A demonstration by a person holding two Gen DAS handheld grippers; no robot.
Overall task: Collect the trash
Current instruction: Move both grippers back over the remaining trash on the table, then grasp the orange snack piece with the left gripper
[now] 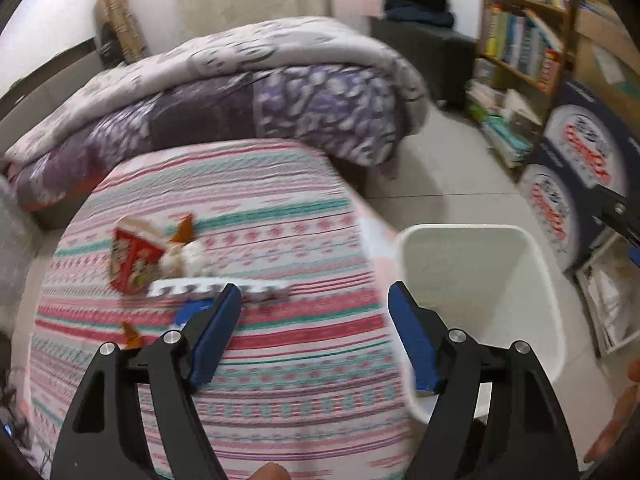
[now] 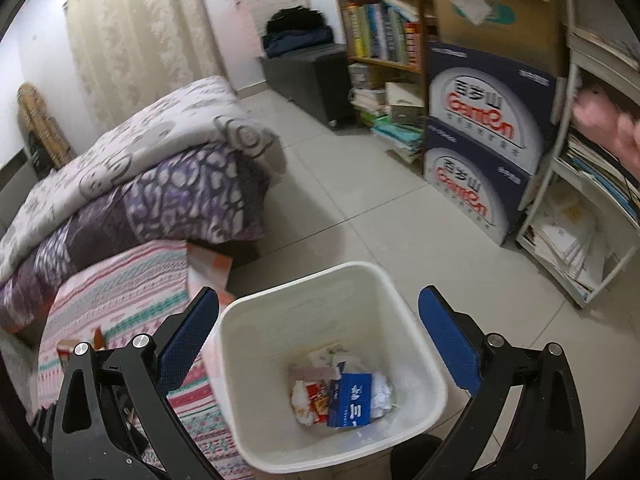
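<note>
Both black two-finger grippers with blue pads, left gripper and right gripper, gape wide and empty beside a white plastic trash bin holding crumpled wrappers.

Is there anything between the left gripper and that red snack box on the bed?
Yes. A white notched foam strip lies across the striped bedspread just in front of the open, empty left gripper, between it and the red snack box. A crumpled white tissue sits beside the box.
</note>
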